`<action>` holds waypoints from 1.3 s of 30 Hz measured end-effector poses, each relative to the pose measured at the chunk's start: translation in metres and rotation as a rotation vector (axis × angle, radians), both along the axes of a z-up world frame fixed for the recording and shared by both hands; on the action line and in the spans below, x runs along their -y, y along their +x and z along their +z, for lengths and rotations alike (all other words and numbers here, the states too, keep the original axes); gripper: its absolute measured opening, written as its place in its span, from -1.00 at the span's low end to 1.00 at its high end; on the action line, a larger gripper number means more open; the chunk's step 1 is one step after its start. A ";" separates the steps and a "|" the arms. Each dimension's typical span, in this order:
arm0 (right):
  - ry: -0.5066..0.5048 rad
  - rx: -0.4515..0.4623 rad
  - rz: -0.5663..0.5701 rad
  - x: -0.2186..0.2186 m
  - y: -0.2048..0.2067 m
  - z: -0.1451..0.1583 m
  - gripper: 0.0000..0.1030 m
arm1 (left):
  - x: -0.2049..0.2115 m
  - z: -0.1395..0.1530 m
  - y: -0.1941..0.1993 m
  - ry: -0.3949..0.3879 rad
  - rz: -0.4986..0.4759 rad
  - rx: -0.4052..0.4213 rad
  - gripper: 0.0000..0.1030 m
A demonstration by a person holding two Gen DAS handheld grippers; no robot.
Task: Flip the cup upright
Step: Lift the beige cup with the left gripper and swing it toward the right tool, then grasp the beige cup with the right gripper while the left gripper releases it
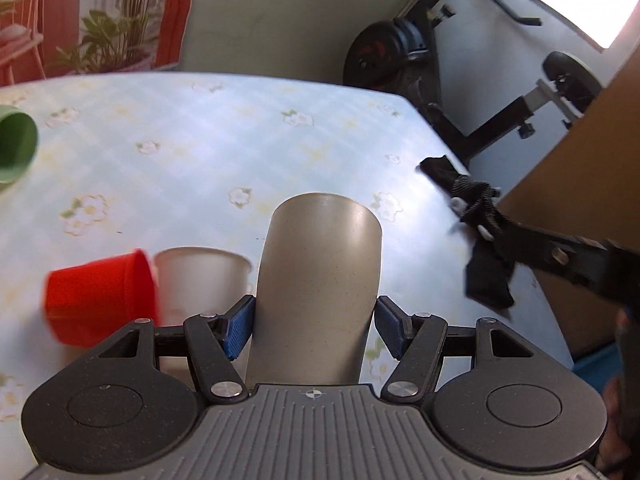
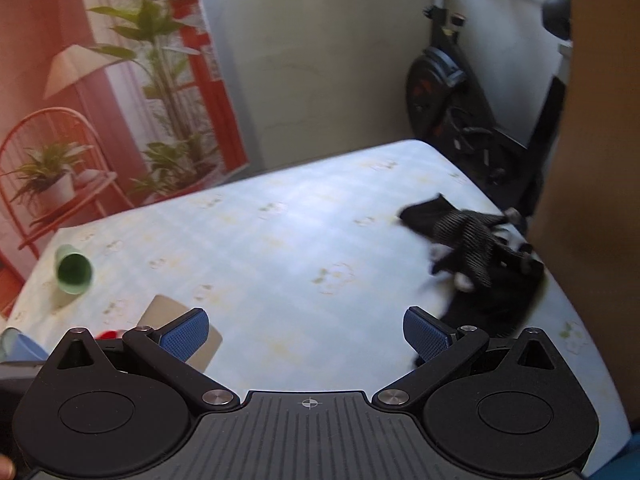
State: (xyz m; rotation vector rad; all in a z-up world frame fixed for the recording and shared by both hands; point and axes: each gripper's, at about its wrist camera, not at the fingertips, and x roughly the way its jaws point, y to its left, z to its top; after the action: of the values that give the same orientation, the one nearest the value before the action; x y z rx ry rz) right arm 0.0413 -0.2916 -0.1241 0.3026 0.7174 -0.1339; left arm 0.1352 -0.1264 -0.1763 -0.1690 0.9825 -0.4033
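We see the left gripper low in its own view, pointing forward and a little down. Its two blue pads press on both sides of a beige cup, so the jaws are closed around it. The right gripper points forward as well, with its blue pads spread wide apart and nothing between them. In the left view, the right gripper's black arm enters from the right side.

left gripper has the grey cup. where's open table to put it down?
Open: the floral tablecloth ahead of the tall grey cup in the left gripper, between the tipped green cup and the black strap bundle. Crowded: near left, red plastic cup against white cup.
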 end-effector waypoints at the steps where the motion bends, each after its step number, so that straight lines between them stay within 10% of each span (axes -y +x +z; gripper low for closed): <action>1: 0.006 -0.003 -0.008 0.006 -0.001 -0.004 0.99 | 0.004 -0.002 0.003 0.009 0.004 -0.004 0.30; 12: 0.048 -0.034 -0.026 0.022 -0.002 -0.022 1.00 | 0.029 -0.014 0.011 0.100 -0.076 0.012 0.31; 22: 0.079 -0.029 -0.016 0.016 -0.003 -0.016 0.99 | -0.001 0.011 0.004 -0.035 -0.081 -0.002 0.37; 39: 0.222 -0.113 0.087 -0.049 0.056 -0.047 0.99 | -0.124 0.088 -0.032 0.183 0.302 0.332 0.37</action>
State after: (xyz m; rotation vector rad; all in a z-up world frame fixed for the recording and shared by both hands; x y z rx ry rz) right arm 0.0971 -0.2425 -0.1714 0.4782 0.8578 0.0117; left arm 0.1030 -0.0022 -0.0887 -0.0784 0.6481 -0.0589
